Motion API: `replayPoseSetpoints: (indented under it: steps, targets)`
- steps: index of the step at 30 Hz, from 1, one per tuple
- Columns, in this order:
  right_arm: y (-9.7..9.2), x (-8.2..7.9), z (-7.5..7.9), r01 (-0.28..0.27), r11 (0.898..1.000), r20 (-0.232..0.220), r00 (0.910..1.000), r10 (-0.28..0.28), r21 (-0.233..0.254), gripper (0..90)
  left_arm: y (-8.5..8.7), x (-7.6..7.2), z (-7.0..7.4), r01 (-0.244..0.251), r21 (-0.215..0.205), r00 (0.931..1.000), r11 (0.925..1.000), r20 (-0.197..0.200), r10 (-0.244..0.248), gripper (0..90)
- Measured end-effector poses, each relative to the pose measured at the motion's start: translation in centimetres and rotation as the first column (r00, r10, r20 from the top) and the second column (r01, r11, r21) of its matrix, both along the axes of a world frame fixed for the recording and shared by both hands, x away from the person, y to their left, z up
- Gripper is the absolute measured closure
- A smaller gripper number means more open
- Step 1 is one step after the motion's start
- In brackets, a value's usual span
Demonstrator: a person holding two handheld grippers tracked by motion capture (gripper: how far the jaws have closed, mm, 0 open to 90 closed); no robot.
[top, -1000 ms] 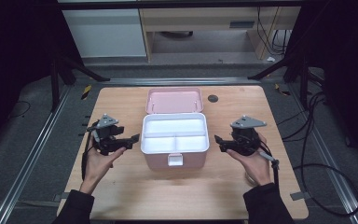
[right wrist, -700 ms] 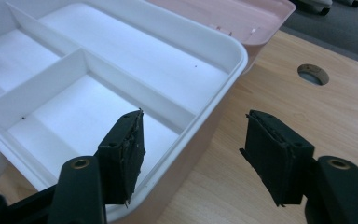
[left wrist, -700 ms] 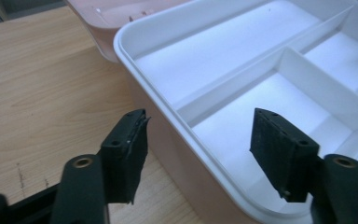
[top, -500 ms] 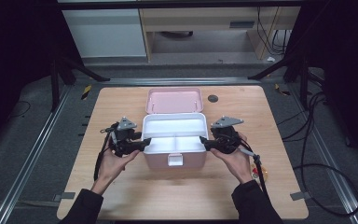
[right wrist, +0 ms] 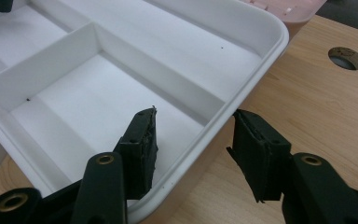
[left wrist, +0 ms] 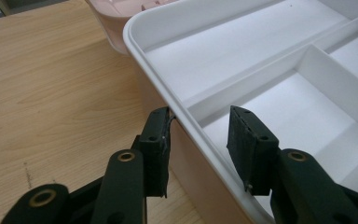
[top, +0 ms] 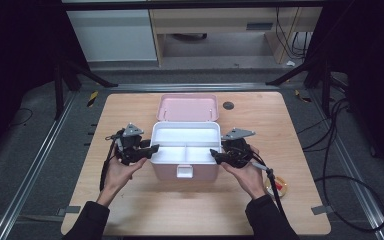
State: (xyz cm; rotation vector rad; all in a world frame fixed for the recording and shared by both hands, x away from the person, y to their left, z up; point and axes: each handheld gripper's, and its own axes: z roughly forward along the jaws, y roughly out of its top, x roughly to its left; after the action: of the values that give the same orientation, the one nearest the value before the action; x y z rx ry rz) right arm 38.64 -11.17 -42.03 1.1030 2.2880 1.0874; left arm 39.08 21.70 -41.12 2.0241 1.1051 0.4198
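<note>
A pink box [top: 166,173] stands open at the table's middle, its lid [top: 187,107] lying back behind it. Inside sits a white divided tray [top: 185,126], with nothing in its compartments. My left gripper [top: 152,149] straddles the tray's left rim [left wrist: 177,112]: one jaw is outside against the edge, the other inside and clear of the wall. My right gripper [top: 214,154] straddles the right rim [right wrist: 223,122] the same way, with gaps showing. Both pairs of jaws have just been closing around the rim, and neither pair presses on it.
A dark round hole [top: 228,105] is in the wooden table [top: 130,210] behind and to the right of the box. A small yellowish round object [top: 276,186] lies by the right hand's cable. A white latch [top: 184,171] sticks out of the box's front.
Both hands have moved inward from beside the box to its left and right sides. Their jaws have narrowed and now stand over the white tray's rims.
</note>
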Motion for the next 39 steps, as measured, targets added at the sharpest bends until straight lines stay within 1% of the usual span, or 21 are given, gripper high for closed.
replayPoseSetpoints:
  steps: [4,15,18,20,22,23,24,25,26,27,28,29,30,31,32,33,35,36,37,38,39]
  targets:
    - [0.1,0.0,-0.1,0.005,1.000,-0.004,1.0000,-0.005,0.020,50.5,0.1,-0.2,0.0,-0.004,-0.004,1.0000,1.0000,0.001,0.004,59.8]
    - [-0.1,0.1,-0.2,-0.006,1.000,0.005,1.0000,0.006,0.014,50.5,-0.1,-0.5,-0.1,-0.001,0.001,1.0000,1.0000,0.005,0.001,58.8]
    - [-0.5,0.2,-0.2,-0.005,1.000,0.004,1.0000,0.005,0.022,50.9,-0.3,-0.5,-0.1,0.003,-0.013,1.0000,0.9999,0.003,-0.003,58.1]
    - [-0.7,0.3,-0.3,-0.006,0.999,-0.004,1.0000,0.006,0.033,50.9,-0.5,-0.5,-0.1,0.003,-0.004,1.0000,1.0000,0.006,-0.003,58.0]
    - [-0.7,0.3,-0.2,-0.006,0.999,-0.003,1.0000,0.006,0.033,50.5,-0.5,-0.4,-0.2,0.006,0.004,1.0000,1.0000,0.007,-0.006,56.3]
    - [-0.6,0.3,-0.2,-0.006,1.000,0.010,0.9999,0.006,0.024,49.5,-0.5,-0.4,-0.2,0.011,0.008,0.9999,0.9999,0.002,-0.011,56.3]
    - [-0.6,0.2,-0.2,-0.009,1.000,0.016,0.9998,0.009,0.014,45.0,-0.5,-0.4,-0.2,0.018,0.006,0.9998,0.9998,0.003,-0.018,54.8]
    - [-0.6,0.2,0.0,-0.007,1.000,0.026,0.9996,0.007,0.008,40.7,-0.6,-0.4,0.0,0.023,0.013,0.9997,0.9997,0.007,-0.023,48.3]
    - [-0.6,0.1,0.1,-0.006,1.000,0.033,0.9994,0.005,0.012,39.5,-0.6,-0.4,0.0,0.023,0.013,0.9997,0.9997,0.007,-0.023,46.1]
    - [-0.7,0.1,0.2,-0.003,1.000,0.040,0.9992,0.003,0.021,37.8,-0.4,-0.6,0.4,0.028,0.013,0.9988,0.9995,0.040,-0.028,45.3]
    - [-0.7,0.1,0.2,-0.003,1.000,0.040,0.9992,0.003,0.021,37.8,-0.4,-0.6,0.4,0.028,0.013,0.9988,0.9995,0.040,-0.028,44.7]
    - [-1.1,0.0,0.7,-0.001,1.000,0.055,0.9985,0.000,0.027,35.4,-0.3,-0.7,0.8,0.036,0.017,0.9980,0.9992,0.052,-0.036,43.2]
    - [-1.2,0.0,0.9,0.002,0.999,0.062,0.9981,-0.004,0.032,35.2,0.0,-0.9,1.3,0.051,0.022,0.9961,0.9984,0.071,-0.053,42.8]
    - [-1.4,0.0,1.3,0.000,0.999,0.067,0.9978,-0.003,0.032,33.9,0.1,-0.9,1.6,0.056,0.025,0.9952,0.9981,0.079,-0.057,42.0]
    - [-1.7,0.0,1.6,0.002,0.999,0.083,0.9965,-0.005,0.035,34.7,0.2,-1.0,1.8,0.063,0.028,0.9939,0.9976,0.089,-0.065,41.9]
    - [-1.7,0.0,1.6,0.002,0.999,0.083,0.9965,-0.005,0.035,34.7,0.2,-1.0,1.8,0.063,0.028,0.9939,0.9976,0.089,-0.065,42.1]
    - [-2.4,-0.1,2.5,-0.002,0.998,0.097,0.9953,-0.004,0.063,35.2,0.6,-0.8,2.2,0.082,0.038,0.9919,0.9959,0.094,-0.086,42.3]
    - [-3.0,-0.1,3.0,-0.001,0.997,0.113,0.9936,-0.007,0.071,36.5,0.7,-0.6,2.3,0.089,0.039,0.9911,0.9952,0.095,-0.093,42.9]
    - [-3.2,-0.1,3.1,-0.003,0.997,0.119,0.9929,-0.006,0.072,36.8,0.9,-0.3,2.4,0.106,0.042,0.9891,0.9935,0.099,-0.109,44.0]
    - [-3.5,-0.1,3.3,-0.005,0.998,0.123,0.9924,-0.003,0.067,36.6,0.9,-0.3,2.4,0.106,0.042,0.9891,0.9935,0.099,-0.109,44.0]
    - [-3.5,-0.1,3.3,-0.005,0.998,0.123,0.9924,-0.003,0.067,36.6,1.0,-0.1,2.5,0.121,0.047,0.9874,0.9916,0.097,-0.125,44.0]
